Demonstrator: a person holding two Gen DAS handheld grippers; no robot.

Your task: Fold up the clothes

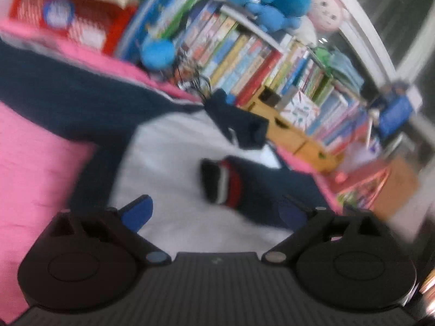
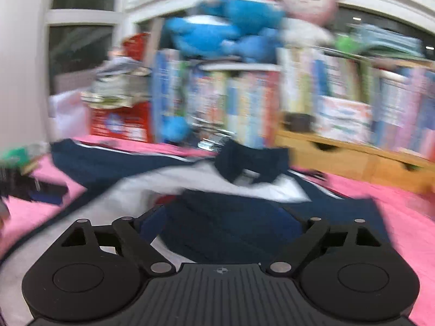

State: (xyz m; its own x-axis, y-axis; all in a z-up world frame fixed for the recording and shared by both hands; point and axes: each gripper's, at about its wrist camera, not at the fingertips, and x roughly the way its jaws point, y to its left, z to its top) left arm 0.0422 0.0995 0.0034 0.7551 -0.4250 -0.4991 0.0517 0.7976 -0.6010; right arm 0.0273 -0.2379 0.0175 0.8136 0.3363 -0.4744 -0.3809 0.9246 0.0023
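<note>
Both jaws gape empty; only the left view shows the jacket's (image 1: pixel 168 146) striped cuff (image 1: pixel 223 184).

Each black tool (image 1: pixel 217 212) has ribbed housing, round hubs, blue fingertips (image 1: pixel 137 212).

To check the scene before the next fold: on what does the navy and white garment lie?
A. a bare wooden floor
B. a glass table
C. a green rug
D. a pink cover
D: the garment is spread over a pink cover, and pink shows on both of its sides.
</note>
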